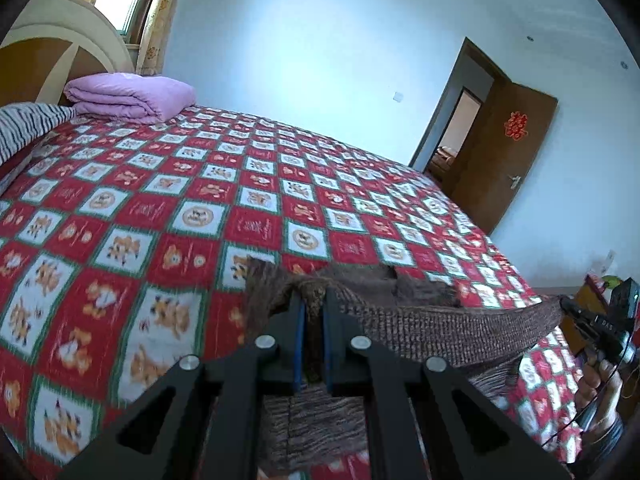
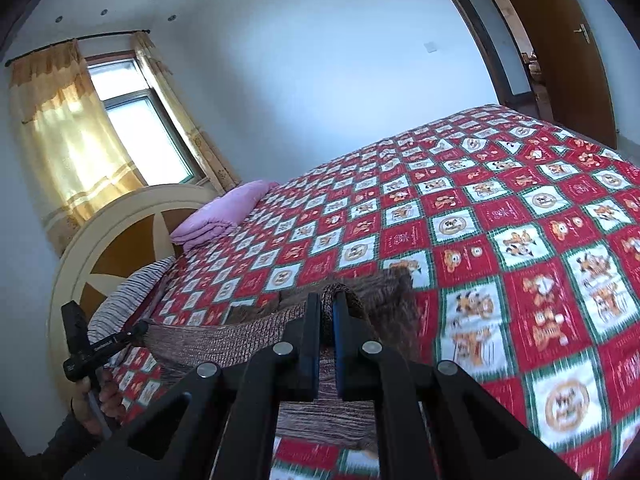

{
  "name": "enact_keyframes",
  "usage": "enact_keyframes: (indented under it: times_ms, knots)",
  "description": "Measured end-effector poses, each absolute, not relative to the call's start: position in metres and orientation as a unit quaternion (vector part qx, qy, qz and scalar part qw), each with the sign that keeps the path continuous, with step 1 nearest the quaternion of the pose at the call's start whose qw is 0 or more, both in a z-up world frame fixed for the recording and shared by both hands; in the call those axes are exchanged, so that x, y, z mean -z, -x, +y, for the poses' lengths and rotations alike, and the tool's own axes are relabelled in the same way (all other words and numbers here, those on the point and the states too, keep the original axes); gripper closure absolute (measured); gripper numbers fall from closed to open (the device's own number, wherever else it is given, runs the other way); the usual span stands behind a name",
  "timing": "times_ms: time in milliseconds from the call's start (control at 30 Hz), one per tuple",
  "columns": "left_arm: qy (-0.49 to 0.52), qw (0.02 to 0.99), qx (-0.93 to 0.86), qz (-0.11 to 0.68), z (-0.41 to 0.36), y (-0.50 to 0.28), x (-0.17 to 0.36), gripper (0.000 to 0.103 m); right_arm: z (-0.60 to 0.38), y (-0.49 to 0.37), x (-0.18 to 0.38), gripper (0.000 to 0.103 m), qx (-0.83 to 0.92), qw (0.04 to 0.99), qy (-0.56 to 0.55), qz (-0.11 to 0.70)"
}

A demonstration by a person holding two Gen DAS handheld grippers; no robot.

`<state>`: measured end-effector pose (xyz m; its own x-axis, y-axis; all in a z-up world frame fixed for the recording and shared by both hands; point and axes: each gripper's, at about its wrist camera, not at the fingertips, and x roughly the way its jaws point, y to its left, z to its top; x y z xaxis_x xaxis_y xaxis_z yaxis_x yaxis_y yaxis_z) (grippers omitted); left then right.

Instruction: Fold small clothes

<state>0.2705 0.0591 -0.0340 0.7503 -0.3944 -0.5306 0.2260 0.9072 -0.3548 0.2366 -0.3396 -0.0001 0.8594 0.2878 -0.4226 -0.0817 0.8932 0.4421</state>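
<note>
A brown knit garment (image 1: 420, 316) is held stretched above the checked bedspread (image 1: 160, 208), pinched at one edge by the closed left gripper (image 1: 314, 304) and at the other by the closed right gripper (image 2: 327, 312). Slippage from either narrow pinch is judged the main risk. Uneven pulling is likely to skew the fold.

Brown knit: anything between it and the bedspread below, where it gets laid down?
Nothing visible. The brown knit hangs stretched between the shut left gripper and right gripper, over bare bedspread. The purple blanket and striped pillow sit far off by the headboard.
</note>
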Motion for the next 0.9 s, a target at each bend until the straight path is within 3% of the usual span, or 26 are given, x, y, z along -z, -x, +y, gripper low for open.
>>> enact_keyframes:
  times_ms: [467,567,633,700,800,900]
  knots:
    - [0.105,0.905,0.131,0.390,0.041,-0.365,0.108,0.095,-0.346,-0.375,0.076,0.098,-0.078,0.916,-0.192,0.344]
    - [0.086,0.907,0.114,0.396,0.035,-0.373,0.116,0.091,-0.345,-0.400,0.085,0.097,-0.082,0.915,-0.185,0.350]
    - [0.074,0.907,0.089,0.406,0.035,-0.375,0.118,0.087,-0.342,-0.416,0.089,0.087,-0.059,0.913,-0.163,0.368]
    - [0.077,0.905,0.078,0.412,0.042,-0.375,0.119,0.076,-0.344,-0.417,0.088,0.055,-0.044,0.917,-0.157,0.363]
    - [0.094,0.906,0.064,0.408,0.059,-0.366,0.120,0.052,-0.346,-0.401,0.084,0.051,-0.044,0.927,-0.163,0.335]
    - [0.086,0.906,0.068,0.409,0.065,-0.355,0.124,0.049,-0.344,-0.387,0.088,0.051,-0.038,0.920,-0.163,0.354]
